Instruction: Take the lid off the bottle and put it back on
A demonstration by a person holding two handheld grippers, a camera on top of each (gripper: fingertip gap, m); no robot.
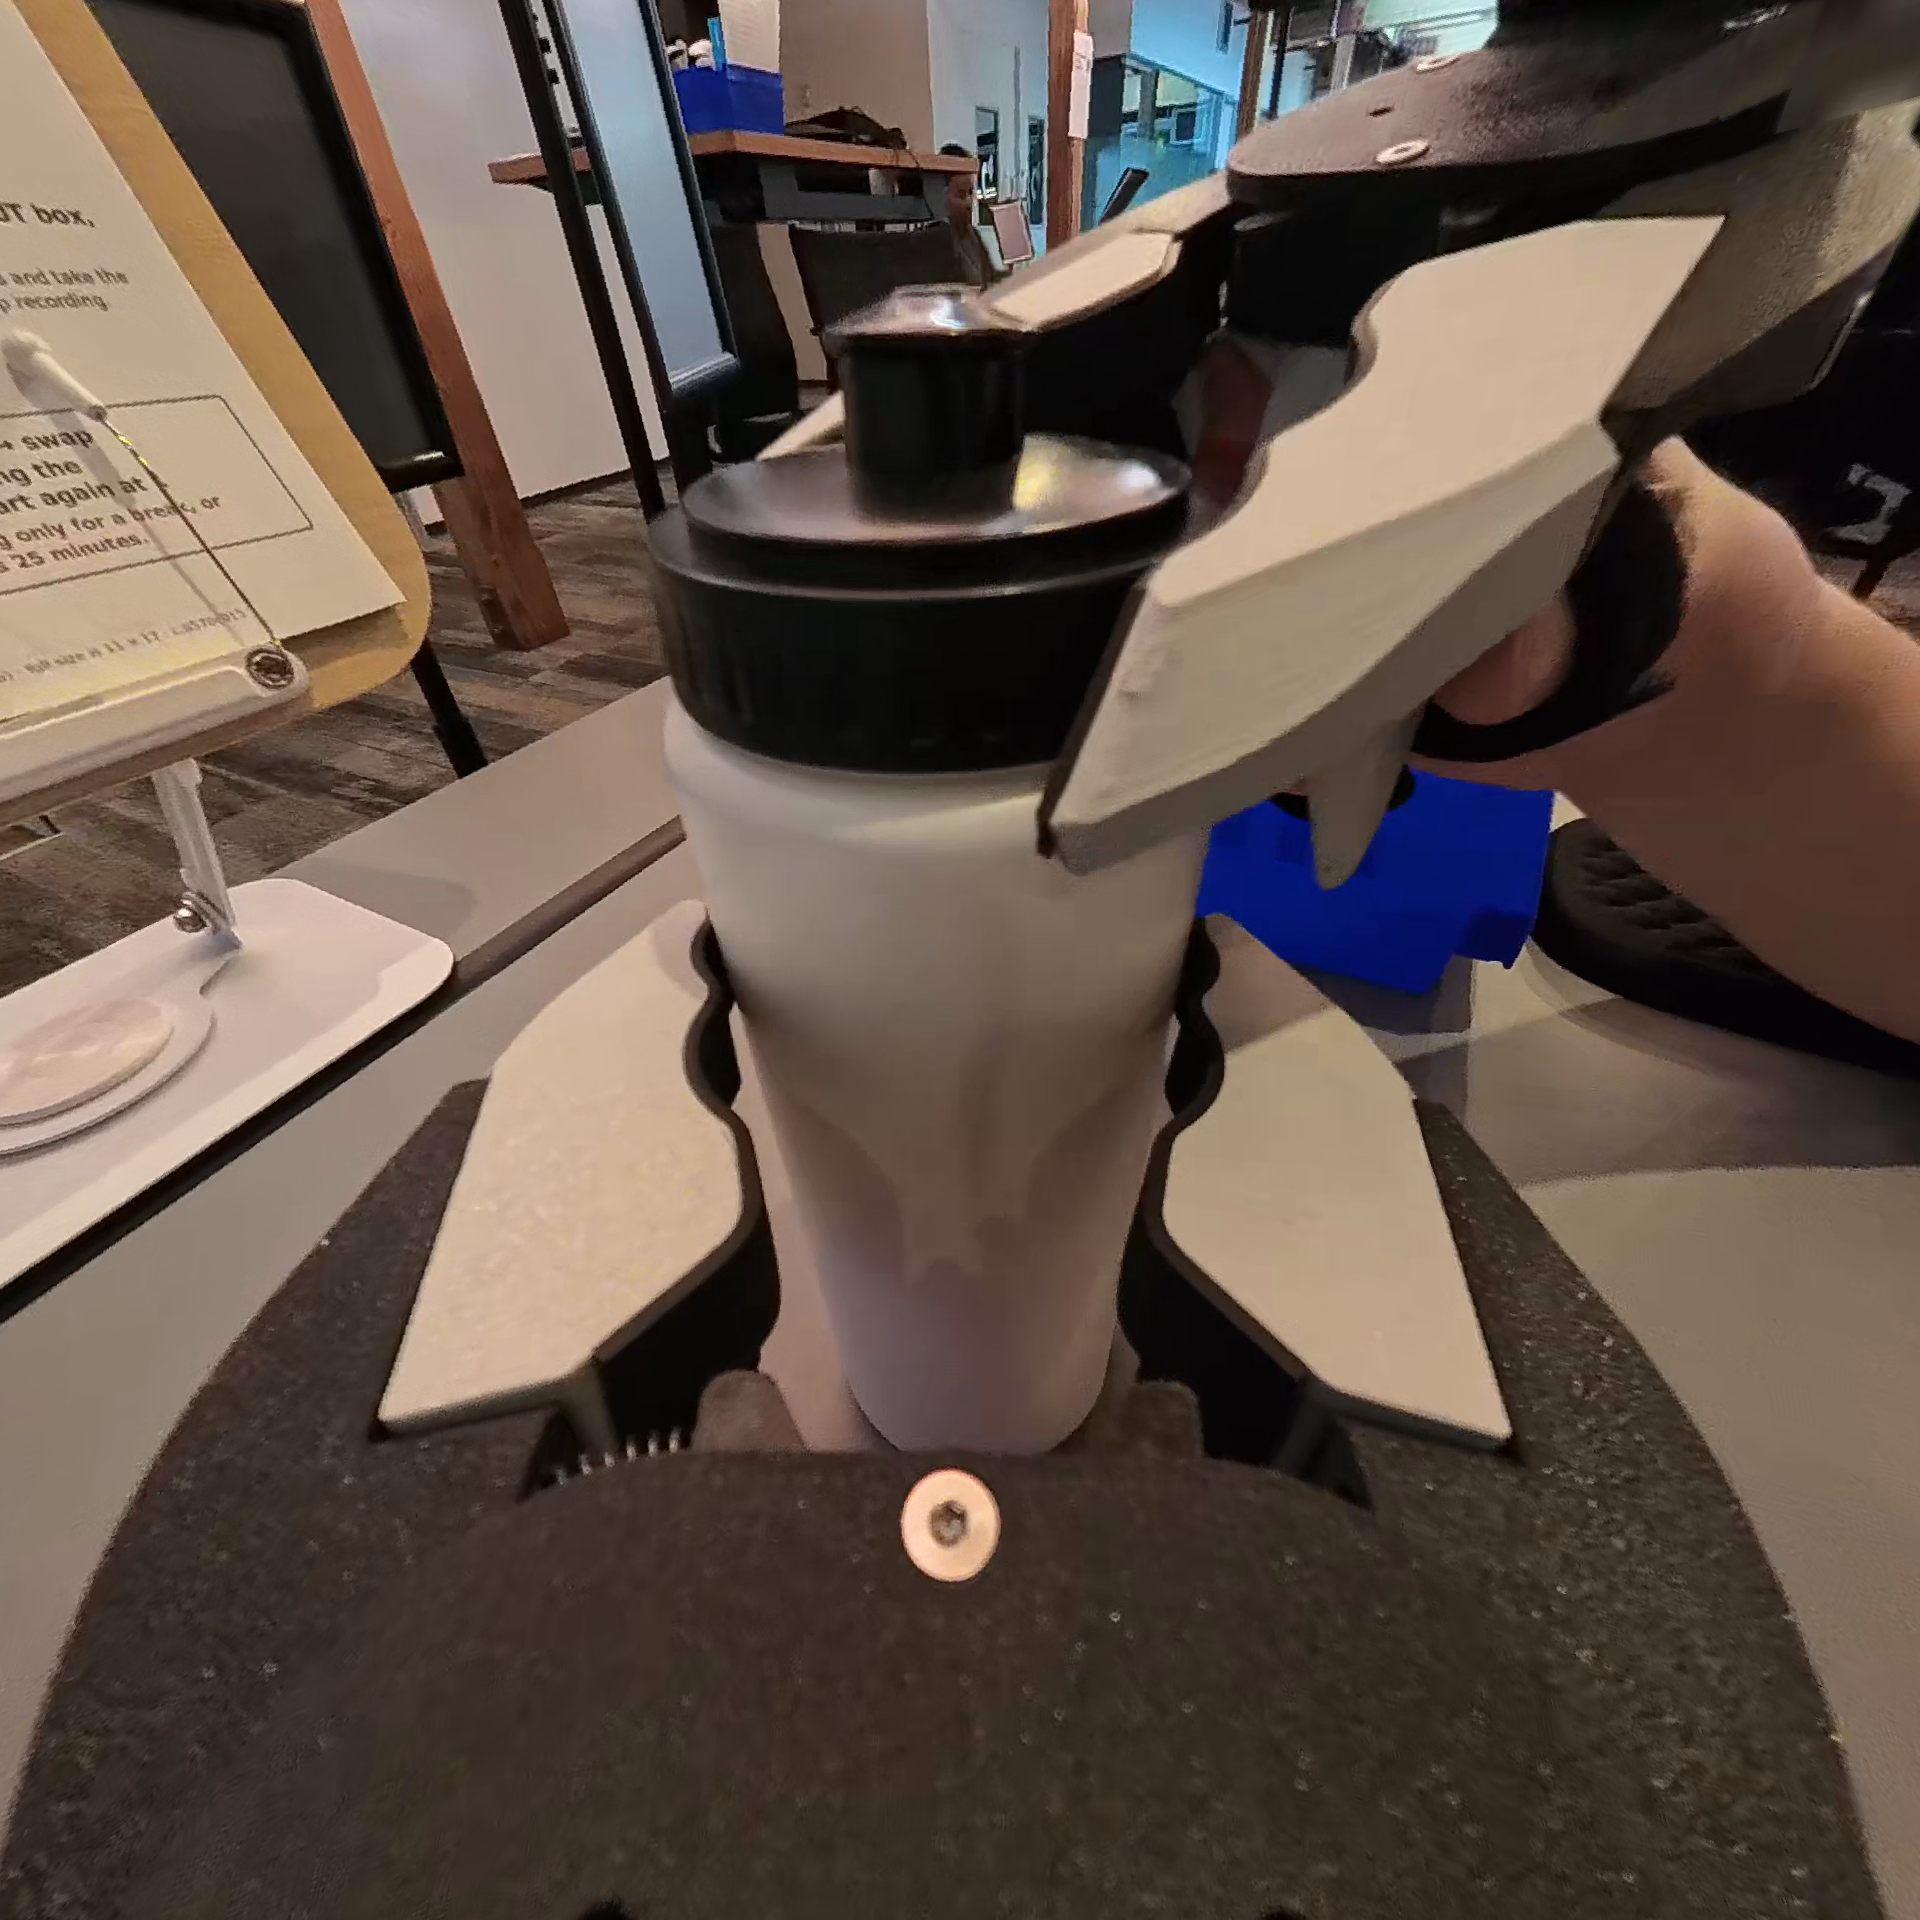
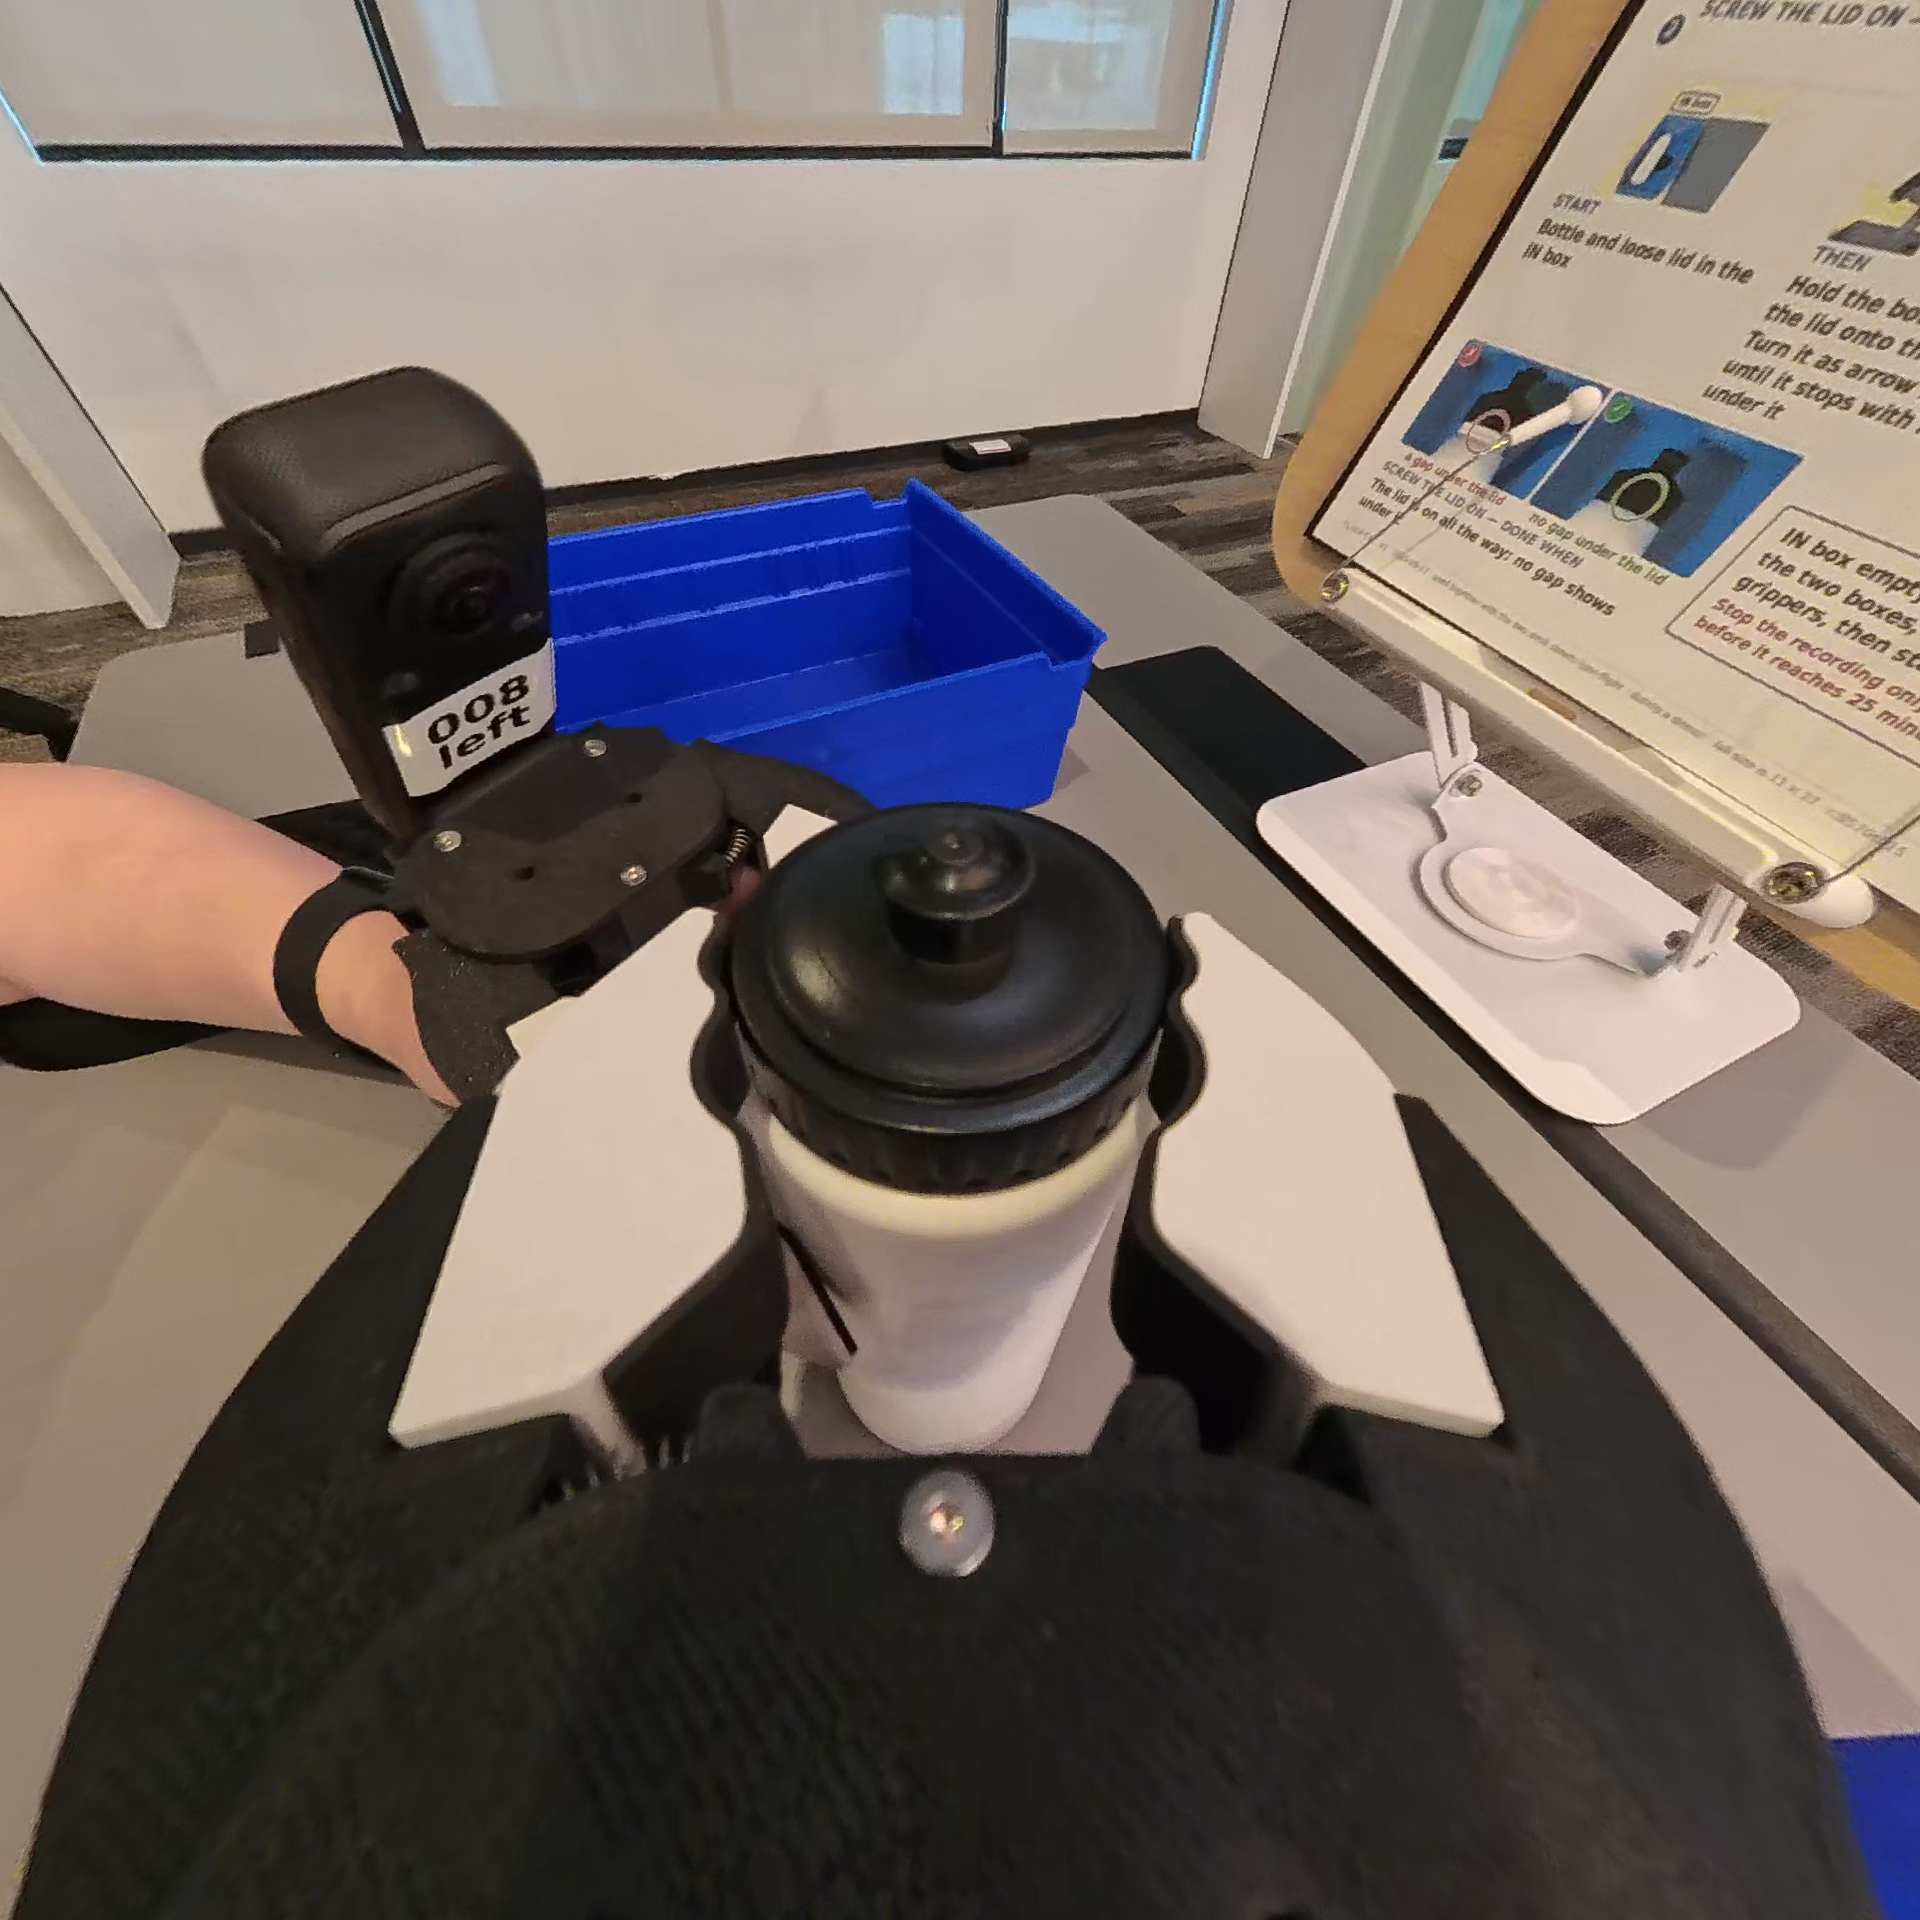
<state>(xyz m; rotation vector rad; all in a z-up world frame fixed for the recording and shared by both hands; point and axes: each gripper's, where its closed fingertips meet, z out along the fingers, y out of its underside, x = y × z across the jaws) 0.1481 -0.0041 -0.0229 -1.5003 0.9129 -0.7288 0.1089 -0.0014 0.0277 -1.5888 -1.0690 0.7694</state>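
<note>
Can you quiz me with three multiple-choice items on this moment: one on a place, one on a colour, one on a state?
1. Where does the left claw grip?
A. the white plastic bottle's body
B. the spout
C. the bin's rim

2. What colour is the round ribbed screw lid?
A. white
B. black
C. blue

3. What is the state of the blue plastic bin behind the bottle?
A. holds a second bottle
B. tipped over
C. upright, nothing seen inside

Answers:
1 A: the left wrist view shows its fingers pressed on both sides of the white body.
2 B: the lid is black above the white body, with the right claw closed around its rim.
3 C: its open interior shows only bare blue walls and floor.
</note>
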